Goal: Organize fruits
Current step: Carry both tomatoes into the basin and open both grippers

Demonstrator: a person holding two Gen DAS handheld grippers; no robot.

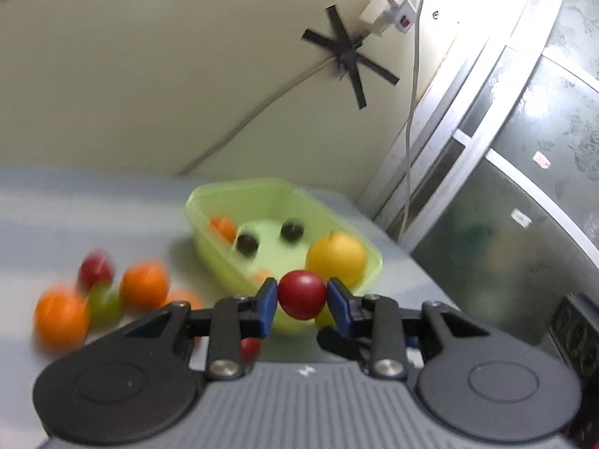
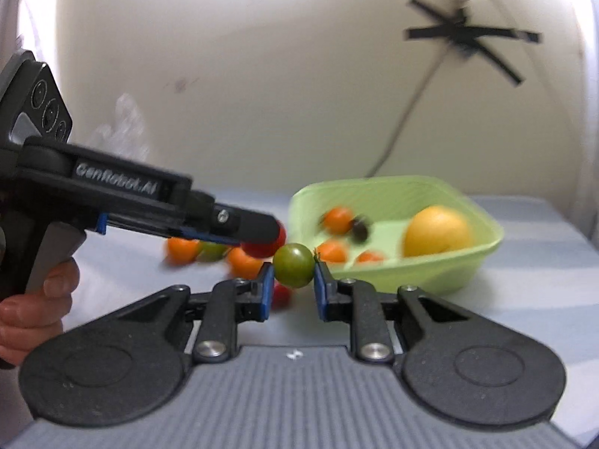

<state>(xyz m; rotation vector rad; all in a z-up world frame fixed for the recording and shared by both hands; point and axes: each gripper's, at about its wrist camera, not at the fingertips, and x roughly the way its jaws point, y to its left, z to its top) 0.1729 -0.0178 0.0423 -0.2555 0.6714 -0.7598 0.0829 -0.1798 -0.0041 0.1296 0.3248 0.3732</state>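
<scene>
Gripping now: the left gripper (image 1: 302,297) has a small red fruit (image 1: 302,294) pinched between its blue pads (image 1: 268,301), lifted off the table, just in front of the bin's near rim.
Right side: the right gripper (image 2: 293,284) is clamped on a green fruit (image 2: 294,265), round and dark-streaked, held in the air short of the bin.
Crossing view: from the right wrist camera the left gripper comes in from the left, its tip right beside the green fruit, the red fruit showing at its tip; whether the two fruits touch I cannot tell.
Hand: the person's left hand (image 2: 35,307) wraps the left gripper's handle.
Bin: a pale green bin (image 1: 359,239) sits on the table near the wall, open-topped, tilted in the left wrist view.
Inside it: a big yellow fruit (image 1: 337,256) against one wall, an orange one (image 1: 221,227) at the far side, two dark round fruits (image 1: 247,244) on the floor between them.
Loose pile: left of the bin, well blurred, lie oranges (image 1: 144,284), one red fruit (image 1: 95,269) and one green fruit (image 1: 105,301), bunched together on the table (image 1: 93,205).
Backdrop: a cream wall carries a star of black tape (image 1: 350,54) with a cable running down from it, and a white power strip (image 1: 389,11) above.
</scene>
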